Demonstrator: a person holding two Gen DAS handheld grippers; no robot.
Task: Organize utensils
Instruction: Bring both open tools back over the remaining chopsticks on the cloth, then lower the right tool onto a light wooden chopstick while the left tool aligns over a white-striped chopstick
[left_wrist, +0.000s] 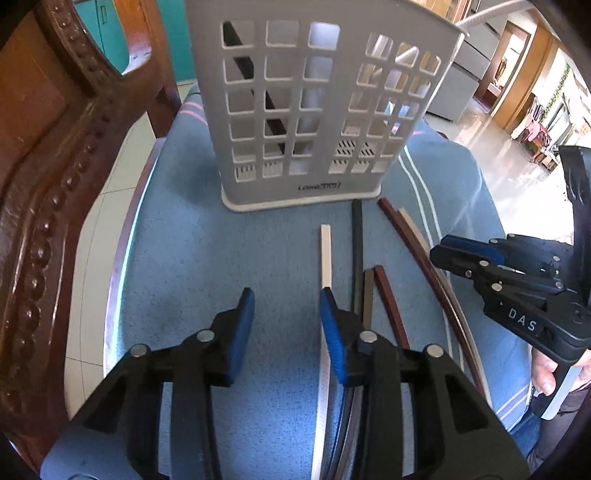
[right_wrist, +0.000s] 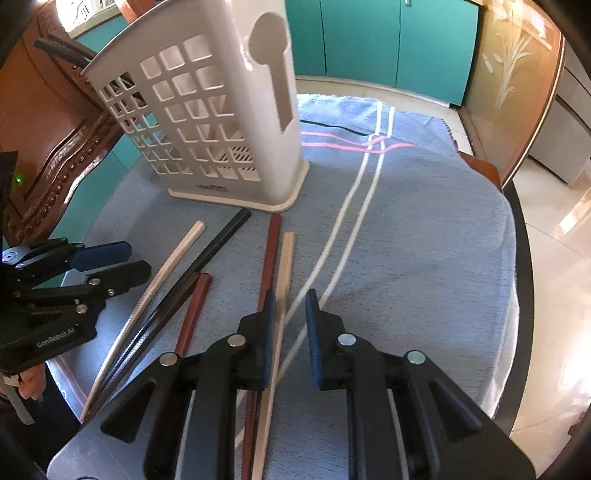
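A white perforated utensil holder (left_wrist: 295, 107) stands upright on a blue cloth (left_wrist: 192, 229) that covers the table, and a dark stick (left_wrist: 273, 107) already leans inside its left compartment. In front of the holder several chopsticks lie loose on the cloth, pointing toward it. From left to right in the left wrist view they are a white chopstick (left_wrist: 325, 254), a black chopstick (left_wrist: 357, 251), a short brown chopstick (left_wrist: 368, 295), a reddish-brown chopstick (left_wrist: 388, 299), then a longer dark red chopstick (left_wrist: 410, 243) and a beige chopstick (left_wrist: 415, 230) that lie side by side. The left tool (left_wrist: 287, 299) hangs low over the cloth with its blue pads parted and only bare cloth between them; the white chopstick runs just beside the inner edge of its right pad, and I cannot tell if it touches. So this tool is released and grasps nothing. The right tool (right_wrist: 290, 306) points down over the dark red and beige pair. Its pads stand apart with a narrow gap, the beige chopstick passes just beside the left pad, and nothing is pinched, so it is also released. A carved wooden chair back (left_wrist: 48, 192) stands to the left of the table.
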